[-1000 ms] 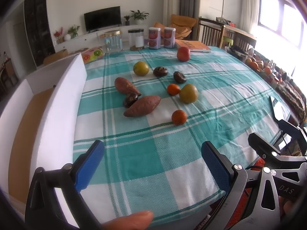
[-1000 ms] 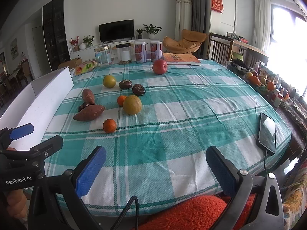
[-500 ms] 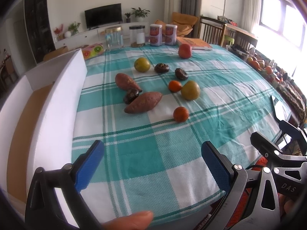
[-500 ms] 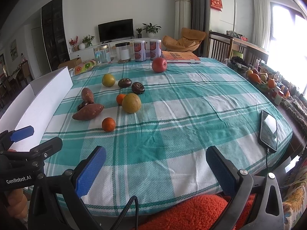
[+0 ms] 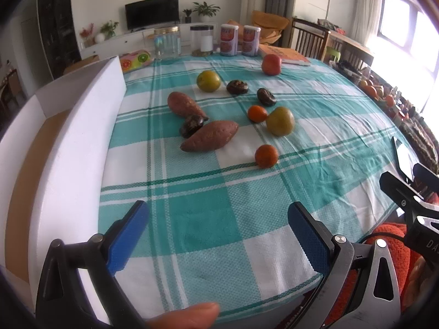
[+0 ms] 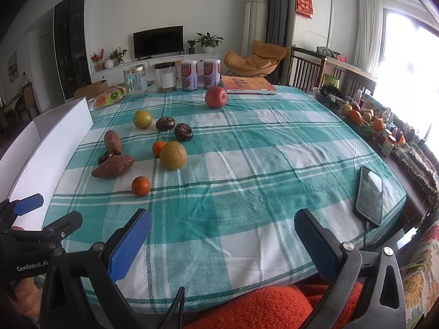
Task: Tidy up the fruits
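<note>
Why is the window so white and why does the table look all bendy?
In the right wrist view the bright window is blown out by daylight, washing out detail beside it; the left wrist view shows the same glare at its window. In both, the fisheye lens curves the teal checked tablecloth and bows the white foam box.

Home living/dining rm, wall TV (image 6: 158, 41) on low cabinet, armchair (image 6: 253, 58), checked tablecloth (image 6: 260, 150), houseplants (image 6: 207, 39)

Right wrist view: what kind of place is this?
Most likely a home living and dining room: a TV on a low cabinet, an armchair, and a table with a checked cloth.
</note>
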Demonstrator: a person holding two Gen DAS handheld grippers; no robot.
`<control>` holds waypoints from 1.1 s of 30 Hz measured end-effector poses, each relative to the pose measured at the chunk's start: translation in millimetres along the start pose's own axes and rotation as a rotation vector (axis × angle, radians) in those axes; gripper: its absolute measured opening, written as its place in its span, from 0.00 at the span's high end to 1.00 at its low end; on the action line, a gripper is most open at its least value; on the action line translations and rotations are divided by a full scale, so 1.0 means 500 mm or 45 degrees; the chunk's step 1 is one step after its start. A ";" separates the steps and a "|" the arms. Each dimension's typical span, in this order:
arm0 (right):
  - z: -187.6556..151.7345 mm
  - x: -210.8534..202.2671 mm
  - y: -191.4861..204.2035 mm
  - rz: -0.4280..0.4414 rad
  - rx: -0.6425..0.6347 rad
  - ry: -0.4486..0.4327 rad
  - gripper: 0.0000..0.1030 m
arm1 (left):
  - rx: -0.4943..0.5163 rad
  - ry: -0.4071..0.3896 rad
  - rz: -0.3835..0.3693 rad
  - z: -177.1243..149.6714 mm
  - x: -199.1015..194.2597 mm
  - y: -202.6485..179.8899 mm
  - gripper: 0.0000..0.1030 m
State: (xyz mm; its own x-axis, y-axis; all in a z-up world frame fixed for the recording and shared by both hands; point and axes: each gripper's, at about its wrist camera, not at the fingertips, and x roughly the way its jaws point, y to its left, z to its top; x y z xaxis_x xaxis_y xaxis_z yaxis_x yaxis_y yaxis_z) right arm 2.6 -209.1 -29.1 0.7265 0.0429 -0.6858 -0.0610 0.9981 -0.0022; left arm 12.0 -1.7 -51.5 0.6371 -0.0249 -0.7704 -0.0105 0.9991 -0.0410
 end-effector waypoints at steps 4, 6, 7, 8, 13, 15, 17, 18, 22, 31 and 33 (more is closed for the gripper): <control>-0.027 0.037 0.002 0.054 0.056 0.059 0.00 | -0.038 0.079 0.025 -0.008 0.046 0.028 0.01; -0.034 0.046 0.005 0.057 0.058 0.074 0.00 | -0.058 0.107 0.031 -0.013 0.066 0.041 0.01; -0.035 0.046 0.006 0.056 0.053 0.071 0.00 | -0.062 0.115 0.033 -0.015 0.075 0.045 0.01; -0.035 0.045 0.007 0.062 0.053 0.060 0.00 | -0.060 0.120 0.039 -0.017 0.084 0.046 0.01; -0.038 0.043 0.008 0.061 0.054 0.039 0.00 | -0.035 0.155 0.041 -0.015 0.131 0.042 0.01; -0.038 0.041 0.007 0.064 0.055 0.031 0.00 | -0.027 0.166 0.038 -0.012 0.145 0.041 0.01; -0.038 0.041 0.005 0.068 0.059 0.028 0.00 | -0.018 0.181 0.035 -0.009 0.159 0.040 0.01; -0.038 0.042 0.005 0.069 0.062 0.031 0.00 | -0.017 0.165 0.037 -0.008 0.159 0.041 0.01; -0.040 0.046 0.002 0.079 0.072 0.041 0.00 | 0.003 0.155 0.032 -0.003 0.162 0.041 0.00; -0.041 0.048 -0.002 0.095 0.079 0.046 0.00 | 0.019 0.164 0.055 0.009 0.172 0.049 0.00; -0.041 0.048 -0.003 0.095 0.080 0.045 0.00 | -0.012 0.241 0.061 0.037 0.186 0.061 0.01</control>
State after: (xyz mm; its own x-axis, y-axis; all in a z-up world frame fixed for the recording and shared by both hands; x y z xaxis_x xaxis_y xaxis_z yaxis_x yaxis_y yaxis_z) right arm 6.0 -210.3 -60.5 0.6971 0.1169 -0.7074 -0.0705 0.9930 0.0947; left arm 85.0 27.1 -112.7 0.4792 0.0160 -0.8776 -0.0454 0.9989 -0.0065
